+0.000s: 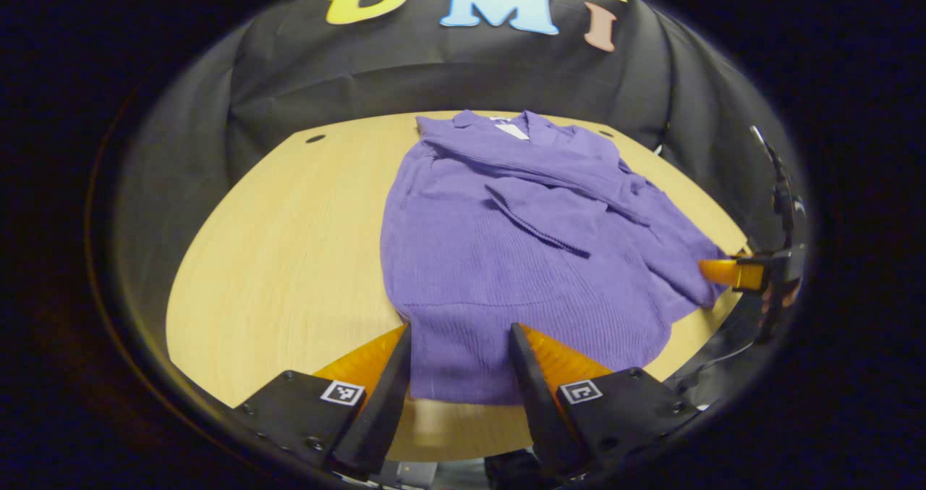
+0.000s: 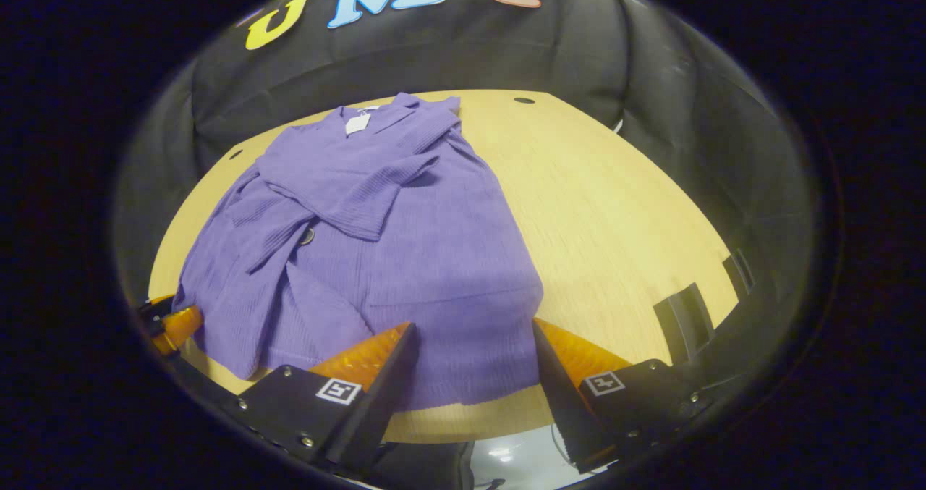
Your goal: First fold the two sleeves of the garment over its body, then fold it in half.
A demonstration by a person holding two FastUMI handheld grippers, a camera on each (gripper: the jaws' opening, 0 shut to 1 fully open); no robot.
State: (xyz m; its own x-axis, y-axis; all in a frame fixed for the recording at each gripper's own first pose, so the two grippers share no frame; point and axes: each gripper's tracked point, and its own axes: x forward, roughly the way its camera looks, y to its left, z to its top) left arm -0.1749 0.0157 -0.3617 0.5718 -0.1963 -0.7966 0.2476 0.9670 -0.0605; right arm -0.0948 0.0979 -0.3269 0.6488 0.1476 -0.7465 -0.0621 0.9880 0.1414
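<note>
Purple knit garment lies flat on the table, sleeves across its body. Soft, light, floppy; likely drapes, so pinch both hem corners. Left gripper and right gripper wide open, empty, straddling the hem.

Garment flat on table, both sleeves folded across body, collar toward wall.
</note>
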